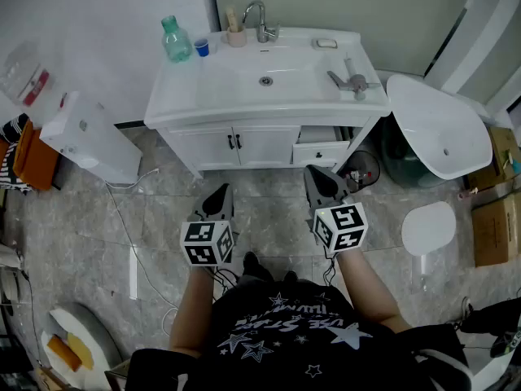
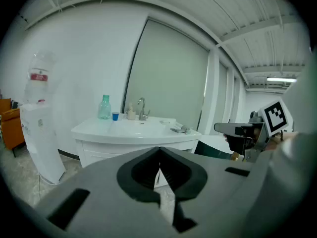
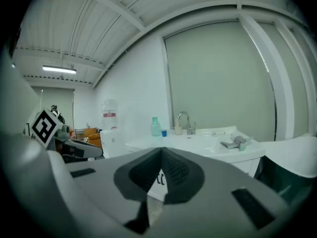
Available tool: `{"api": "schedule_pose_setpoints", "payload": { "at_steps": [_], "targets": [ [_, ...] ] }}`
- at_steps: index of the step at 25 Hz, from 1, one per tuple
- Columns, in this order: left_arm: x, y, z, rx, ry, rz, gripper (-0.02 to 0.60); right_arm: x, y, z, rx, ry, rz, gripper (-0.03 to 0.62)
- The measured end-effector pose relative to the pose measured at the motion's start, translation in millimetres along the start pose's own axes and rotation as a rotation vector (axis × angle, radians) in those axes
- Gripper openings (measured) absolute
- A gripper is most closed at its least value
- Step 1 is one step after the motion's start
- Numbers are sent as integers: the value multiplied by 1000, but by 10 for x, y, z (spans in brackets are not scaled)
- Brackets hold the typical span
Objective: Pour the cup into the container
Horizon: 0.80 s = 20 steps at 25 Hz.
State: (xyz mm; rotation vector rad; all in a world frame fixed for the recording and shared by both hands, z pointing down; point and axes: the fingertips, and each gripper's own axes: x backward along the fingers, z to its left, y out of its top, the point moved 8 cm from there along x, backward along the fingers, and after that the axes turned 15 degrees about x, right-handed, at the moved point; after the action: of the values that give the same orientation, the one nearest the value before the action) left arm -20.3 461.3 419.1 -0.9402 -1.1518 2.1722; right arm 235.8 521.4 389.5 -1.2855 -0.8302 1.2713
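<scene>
We hold both tools low in the head view, above a grey tiled floor (image 1: 269,218) and well short of the white bench (image 1: 244,114) that fills the upper middle of the frame. The left hand-held gripper (image 1: 218,195) sits lower centre-left, and in its own view its dark pads are pressed together with nothing between them. The right hand-held gripper (image 1: 321,184) sits lower centre-right, slightly further up the frame. Its pads likewise meet tip to tip and hold nothing. Each tool carries its marker cube nearest to us, and both point towards the bench.

The blue cup (image 1: 202,47) stands upright at the back left corner of the bench, towards the upper left of the frame. It is just beside the green bottle (image 1: 175,39), which stands to its left. To the right of the cup we see a beige holder (image 1: 236,36) and then the chrome tap (image 1: 262,23) behind the basin (image 1: 266,80). A loose metal fitting (image 1: 350,81) lies on the right part of the bench.

A white water dispenser (image 1: 81,137) stands at the left of the frame, beside the bench.
</scene>
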Motion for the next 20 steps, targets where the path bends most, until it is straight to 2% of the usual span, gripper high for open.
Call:
{"api": "schedule_pose_setpoints", "payload": {
  "at_steps": [15, 20],
  "targets": [
    [-226, 92, 331, 2, -17, 29, 10, -320, -43, 47, 4, -11, 42, 5],
    [-312, 191, 584, 10, -44, 41, 9, -543, -15, 109, -40, -40, 27, 5]
  ]
}}
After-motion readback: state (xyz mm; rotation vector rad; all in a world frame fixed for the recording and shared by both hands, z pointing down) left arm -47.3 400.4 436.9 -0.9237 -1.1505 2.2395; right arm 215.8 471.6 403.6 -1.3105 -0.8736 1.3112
